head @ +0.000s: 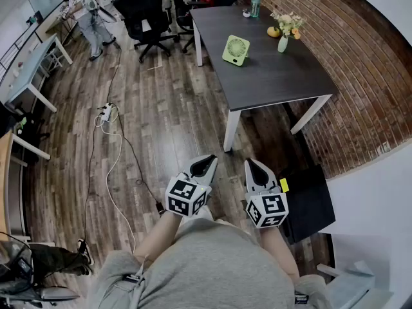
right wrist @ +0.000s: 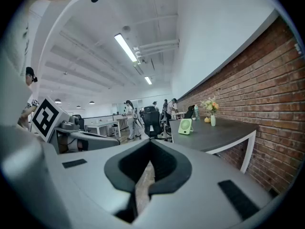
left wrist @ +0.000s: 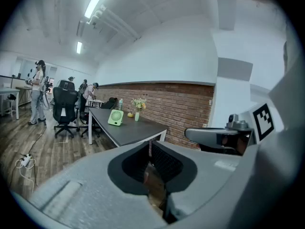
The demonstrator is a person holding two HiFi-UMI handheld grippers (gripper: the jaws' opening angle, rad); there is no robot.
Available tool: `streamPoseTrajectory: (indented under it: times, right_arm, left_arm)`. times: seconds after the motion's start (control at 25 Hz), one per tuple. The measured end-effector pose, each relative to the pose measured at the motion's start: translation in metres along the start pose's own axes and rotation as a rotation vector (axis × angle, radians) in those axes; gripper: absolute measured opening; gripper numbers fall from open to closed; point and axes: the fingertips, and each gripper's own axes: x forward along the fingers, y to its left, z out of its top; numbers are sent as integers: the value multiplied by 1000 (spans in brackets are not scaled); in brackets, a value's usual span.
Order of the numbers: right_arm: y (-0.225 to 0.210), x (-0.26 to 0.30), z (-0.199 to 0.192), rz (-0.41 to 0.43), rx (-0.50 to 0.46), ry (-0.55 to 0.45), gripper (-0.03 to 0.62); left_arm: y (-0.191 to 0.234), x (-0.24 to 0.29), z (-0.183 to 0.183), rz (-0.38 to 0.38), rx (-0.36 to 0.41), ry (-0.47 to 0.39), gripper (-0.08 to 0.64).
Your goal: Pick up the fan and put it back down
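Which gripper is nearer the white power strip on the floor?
Left. The power strip lies ahead and to the left of the left gripper; the right gripper is beside that one, farther from the strip.

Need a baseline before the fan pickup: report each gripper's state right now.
Left gripper: closed, holding nothing.
Right gripper: closed, holding nothing.
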Motion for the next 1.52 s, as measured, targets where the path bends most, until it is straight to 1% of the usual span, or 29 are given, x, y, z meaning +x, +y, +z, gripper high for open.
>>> streamPoseTrajectory:
  times: [0.12,0.48,0.68,0.92,1.24,1.52]
  right_arm:
    - [9,-10,-4,-9,-8,-2,2]
    - [21,-35,-9,-4,-13,-2,2]
    - [24,-45,-8,6,-24,-3,2]
    - [24,-56,-14,24,-8,-5,2]
    - [21,-53,-20,31,5,15,2]
    - [10,-30,-17,27,10,17,2]
  left_arm:
    - [-5,-12,-7,-6,-22,-6,29]
    - [-25,-29,-15,-22,-34,-18,29]
    - [-30,-34,-16,-14,-57,-28,29]
    - [-40,-38,-23,-5,-69,-27,29]
    - [-39,-38,-21,14,-65,-25,29]
    - [-20,-23,-18,35,-80,-27,29]
